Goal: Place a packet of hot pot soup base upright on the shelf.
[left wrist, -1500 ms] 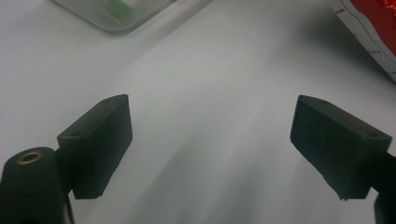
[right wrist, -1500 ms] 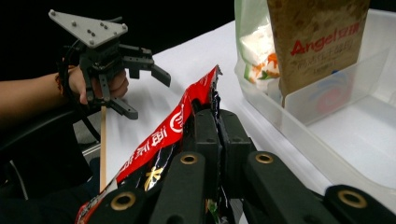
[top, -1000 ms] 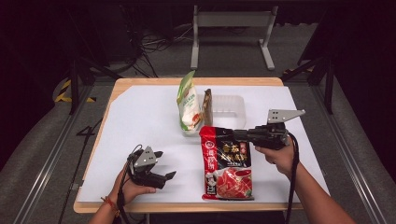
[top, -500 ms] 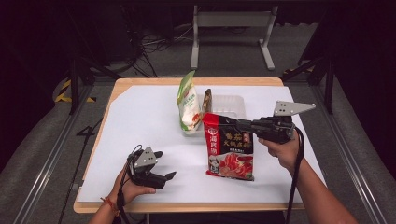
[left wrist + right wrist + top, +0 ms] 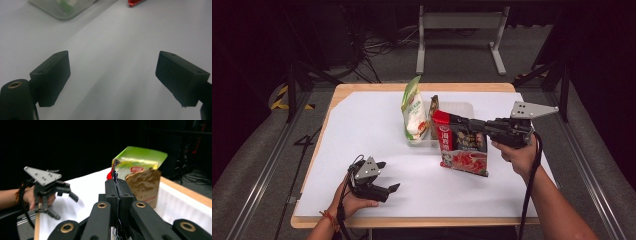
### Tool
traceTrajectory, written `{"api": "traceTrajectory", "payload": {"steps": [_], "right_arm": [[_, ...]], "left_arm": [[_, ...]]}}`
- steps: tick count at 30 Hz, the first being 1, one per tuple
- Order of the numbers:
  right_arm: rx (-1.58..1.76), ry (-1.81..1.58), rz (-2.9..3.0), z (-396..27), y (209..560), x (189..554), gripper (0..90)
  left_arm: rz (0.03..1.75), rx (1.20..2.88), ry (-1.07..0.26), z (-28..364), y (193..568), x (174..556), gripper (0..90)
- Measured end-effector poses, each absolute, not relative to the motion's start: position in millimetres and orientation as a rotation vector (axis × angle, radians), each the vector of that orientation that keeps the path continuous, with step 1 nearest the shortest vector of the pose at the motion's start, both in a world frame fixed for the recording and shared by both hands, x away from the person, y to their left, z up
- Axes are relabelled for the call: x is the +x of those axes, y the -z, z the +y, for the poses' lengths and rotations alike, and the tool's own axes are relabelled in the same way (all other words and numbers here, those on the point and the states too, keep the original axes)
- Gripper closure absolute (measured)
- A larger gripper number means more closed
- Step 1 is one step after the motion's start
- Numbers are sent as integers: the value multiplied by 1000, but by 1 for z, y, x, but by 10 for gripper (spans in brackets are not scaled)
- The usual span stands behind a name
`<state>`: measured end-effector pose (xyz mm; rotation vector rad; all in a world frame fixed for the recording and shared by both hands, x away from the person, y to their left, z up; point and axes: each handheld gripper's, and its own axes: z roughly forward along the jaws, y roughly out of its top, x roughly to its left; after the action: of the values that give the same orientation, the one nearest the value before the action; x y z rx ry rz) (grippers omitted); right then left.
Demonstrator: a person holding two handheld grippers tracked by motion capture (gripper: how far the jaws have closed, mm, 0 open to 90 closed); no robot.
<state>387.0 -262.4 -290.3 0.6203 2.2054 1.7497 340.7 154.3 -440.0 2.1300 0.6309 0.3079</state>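
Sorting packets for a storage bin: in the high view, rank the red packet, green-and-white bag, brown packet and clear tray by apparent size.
1. clear tray, partly hidden, so unsure against the next
2. red packet
3. green-and-white bag
4. brown packet, showing mostly edge-on

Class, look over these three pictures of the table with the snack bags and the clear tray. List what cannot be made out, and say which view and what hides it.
- Red bag: print too small to read, high view; right gripper covers most of it in its own view.
- Brown bag: mostly hidden behind the red bag, high view.
- Clear tray: cut off by the top edge and blurred, left gripper view.
- Green bag: label blurred, right gripper view.
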Motion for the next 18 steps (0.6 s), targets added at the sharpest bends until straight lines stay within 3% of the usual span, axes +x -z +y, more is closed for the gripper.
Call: {"api": "traceTrajectory", "payload": {"steps": [18], "right_arm": [[627, -1707, 2067, -264, 252, 397, 890]], "left_arm": [[649, 2104, -358, 163, 436, 340, 131]]}}
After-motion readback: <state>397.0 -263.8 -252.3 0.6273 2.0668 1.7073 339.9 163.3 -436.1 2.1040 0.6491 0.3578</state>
